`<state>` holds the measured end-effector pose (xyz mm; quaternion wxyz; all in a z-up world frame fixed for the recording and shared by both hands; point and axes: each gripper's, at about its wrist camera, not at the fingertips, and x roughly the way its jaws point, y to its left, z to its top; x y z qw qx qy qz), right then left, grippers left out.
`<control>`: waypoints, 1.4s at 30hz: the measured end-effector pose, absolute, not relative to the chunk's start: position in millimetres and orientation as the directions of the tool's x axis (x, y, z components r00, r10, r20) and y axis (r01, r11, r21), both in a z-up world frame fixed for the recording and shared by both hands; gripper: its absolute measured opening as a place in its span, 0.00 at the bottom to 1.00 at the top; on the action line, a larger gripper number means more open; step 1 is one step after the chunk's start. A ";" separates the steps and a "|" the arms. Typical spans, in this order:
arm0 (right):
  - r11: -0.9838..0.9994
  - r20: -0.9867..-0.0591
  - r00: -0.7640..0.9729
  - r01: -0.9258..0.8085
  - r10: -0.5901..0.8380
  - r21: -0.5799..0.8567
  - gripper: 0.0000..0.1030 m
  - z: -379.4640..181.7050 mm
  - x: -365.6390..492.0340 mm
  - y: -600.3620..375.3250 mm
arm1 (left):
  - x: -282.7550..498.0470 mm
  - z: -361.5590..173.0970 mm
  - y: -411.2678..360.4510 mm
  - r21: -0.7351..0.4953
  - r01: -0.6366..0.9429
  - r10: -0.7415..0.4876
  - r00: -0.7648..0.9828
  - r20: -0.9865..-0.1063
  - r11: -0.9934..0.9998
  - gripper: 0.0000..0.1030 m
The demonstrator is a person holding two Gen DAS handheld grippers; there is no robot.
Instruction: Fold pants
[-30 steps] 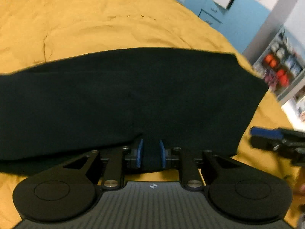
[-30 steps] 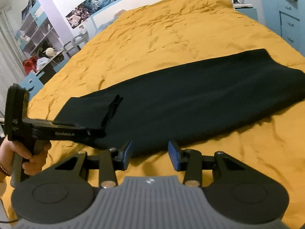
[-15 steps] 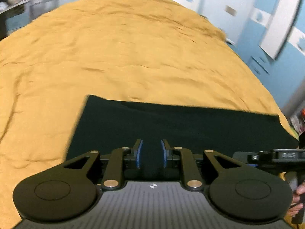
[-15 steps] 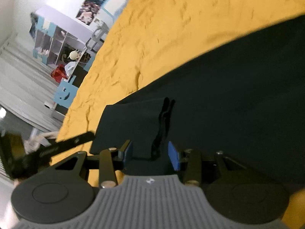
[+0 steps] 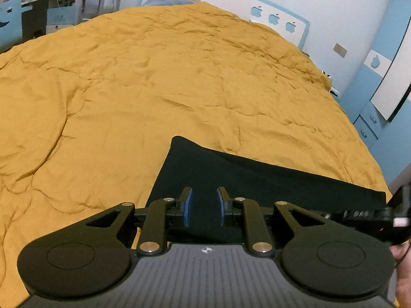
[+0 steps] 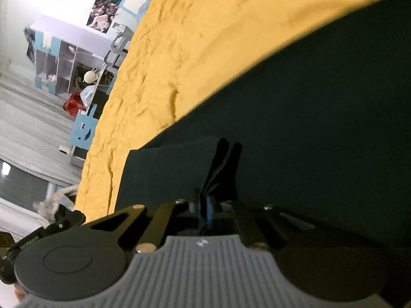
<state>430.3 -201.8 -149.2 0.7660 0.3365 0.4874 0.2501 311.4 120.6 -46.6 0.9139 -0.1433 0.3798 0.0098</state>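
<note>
On the yellow bedspread point(image 5: 154, 89), left wrist view: we see the black pants point(image 5: 257, 179) lying low on it, their long axis running rightward from a raised corner.
Left gripper point(image 5: 204, 206): narrow, its blue pads clamped on a fold of the pants' near edge.
Left hand's pose: tilted down over the near edge of the bedspread; the other tool sits just right of us, at the pants' right end.
Right wrist view, against the bedspread point(image 6: 205, 51): the pants point(image 6: 321, 115) fill the right side, a doubled flap lying toward the left.
Right gripper point(image 6: 208, 210): pinched tight on a bunched ridge of the pants.
Relation for the coming move: we judge both hands hold the near edge, cloth stretching ahead, ready to carry over.
</note>
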 end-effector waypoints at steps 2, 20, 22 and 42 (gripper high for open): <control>0.658 -0.567 0.415 -0.109 0.711 0.745 0.00 -124.1 428.0 -197.8 | 306.2 -43.5 122.0 -0.267 -0.138 -0.089 0.719 -0.689 0.954 0.21; 0.820 -0.618 0.544 -0.317 0.568 0.476 0.00 137.4 437.7 -330.3 | 321.2 -33.1 78.4 -0.303 -0.074 -0.159 0.723 -0.673 0.950 0.20; 0.833 -0.637 0.542 -0.288 0.549 0.472 0.00 135.5 440.2 -366.4 | 330.4 -38.4 66.8 -0.298 -0.054 -0.172 0.712 -0.681 0.953 0.18; 0.914 -0.791 0.504 0.006 0.347 0.405 0.00 -42.9 475.3 -513.5 | 380.9 -105.9 13.1 -0.254 -0.006 -0.195 0.623 -0.757 0.967 0.13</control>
